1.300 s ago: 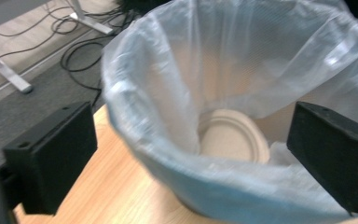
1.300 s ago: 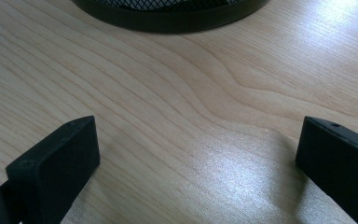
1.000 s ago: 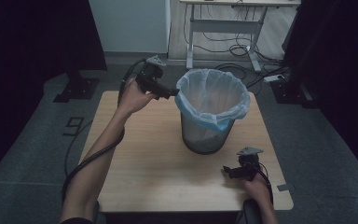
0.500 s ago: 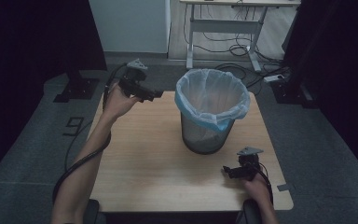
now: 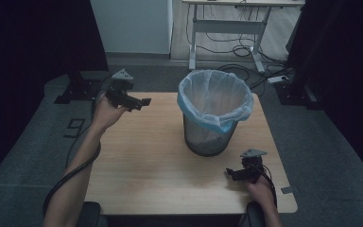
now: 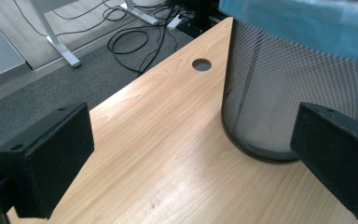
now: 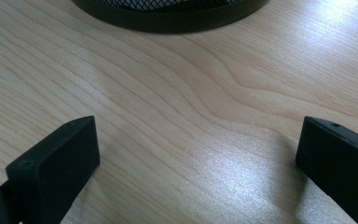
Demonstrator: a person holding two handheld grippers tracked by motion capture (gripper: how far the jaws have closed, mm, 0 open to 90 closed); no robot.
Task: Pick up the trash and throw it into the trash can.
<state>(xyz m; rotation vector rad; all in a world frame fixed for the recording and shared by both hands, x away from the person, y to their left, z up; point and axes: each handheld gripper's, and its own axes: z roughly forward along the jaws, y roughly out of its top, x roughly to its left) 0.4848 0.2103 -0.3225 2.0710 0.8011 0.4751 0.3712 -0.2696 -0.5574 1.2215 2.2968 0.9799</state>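
Note:
A black mesh waste bin [image 5: 212,137] with a pale blue liner [image 5: 216,99] stands upright on the wooden table [image 5: 142,161], right of centre. My left gripper [image 5: 143,102] hovers over the table's far left corner, open and holding nothing, pointing toward the bin. In the left gripper view the bin [image 6: 270,93] sits ahead between the wide-apart jaws. My right gripper [image 5: 230,173] rests low near the table's front right, open and empty, just in front of the bin. The bin's black base rim [image 7: 168,18] crosses the top of the right gripper view.
A round cable hole [image 6: 201,65] pierces the table beyond the bin. A white desk frame [image 5: 227,28] and loose cables [image 5: 246,71] lie on the floor behind. Dark curtains flank both sides. A small grey tab [image 5: 287,190] juts from the table's right front edge.
My left gripper has drawn back leftward from the bin's rim to the far left corner of the table. The right gripper has stayed put.

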